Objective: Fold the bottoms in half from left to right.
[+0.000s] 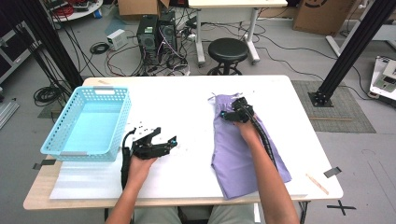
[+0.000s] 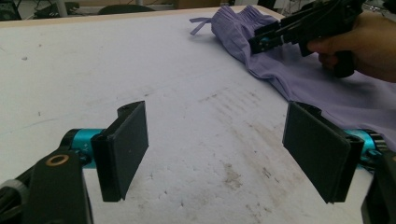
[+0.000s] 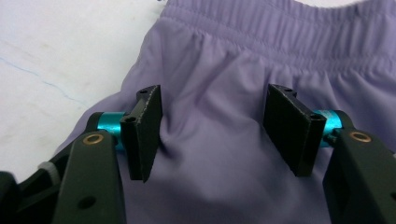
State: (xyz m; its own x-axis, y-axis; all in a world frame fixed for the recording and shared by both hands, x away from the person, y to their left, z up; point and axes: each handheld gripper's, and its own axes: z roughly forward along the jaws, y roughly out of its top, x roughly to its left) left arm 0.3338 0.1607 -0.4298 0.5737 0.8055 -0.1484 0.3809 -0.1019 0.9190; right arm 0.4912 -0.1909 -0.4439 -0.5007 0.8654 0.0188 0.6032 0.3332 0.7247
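Purple shorts (image 1: 233,149) lie flat on the right half of the white table (image 1: 187,98), waistband at the far end. My right gripper (image 1: 232,108) rests low on them just below the waistband. In the right gripper view its jaws (image 3: 212,133) stand open, with loosely creased purple fabric (image 3: 224,84) between the pads, and the left pad's edge touches a small fold. My left gripper (image 1: 166,135) hovers open near the table's middle front, over bare tabletop (image 2: 205,116), with nothing between its pads. The left gripper view also shows the right gripper (image 2: 261,39) on the shorts (image 2: 327,88).
A light blue plastic basket (image 1: 122,121) stands on the table's left side, with nothing inside. A thin wooden stick (image 1: 317,183) lies near the front right corner. Beyond the far edge are a black stool (image 1: 227,49), computer towers (image 1: 156,32) and cables on the floor.
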